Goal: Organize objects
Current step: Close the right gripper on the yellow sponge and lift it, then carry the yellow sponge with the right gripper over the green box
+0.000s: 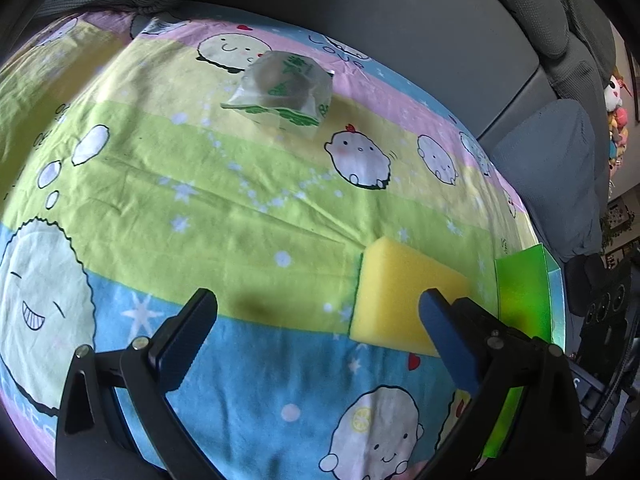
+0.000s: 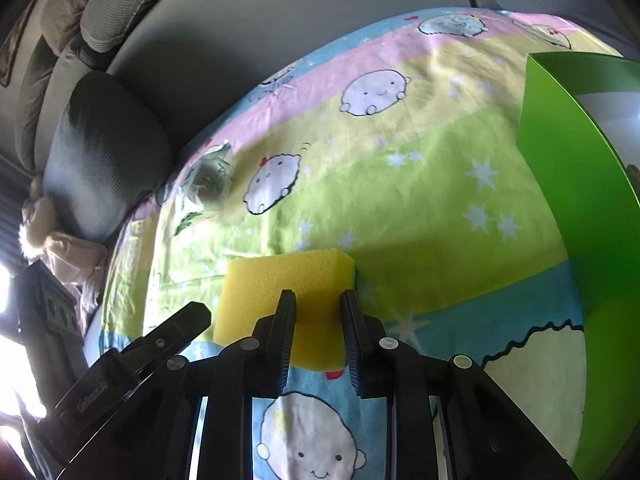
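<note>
A yellow sponge (image 1: 396, 300) lies on the cartoon-print cloth (image 1: 240, 200). My left gripper (image 1: 316, 304) is open and empty above the cloth, with its right finger just beside the sponge. In the right wrist view the sponge (image 2: 288, 280) lies just beyond my right gripper (image 2: 318, 300), whose jaws stand narrowly apart above its near edge. A clear plastic bag with green print (image 1: 284, 88) holding something dark lies farther back; it also shows in the right wrist view (image 2: 208, 184). A green box (image 1: 524, 300) stands open at the cloth's right edge and shows in the right wrist view (image 2: 580, 200).
A grey sofa back (image 1: 400, 20) and a grey cushion (image 1: 552, 168) border the cloth. Plush toys (image 1: 616, 120) hang at the far right. My left gripper's finger (image 2: 168, 332) shows at the lower left of the right wrist view.
</note>
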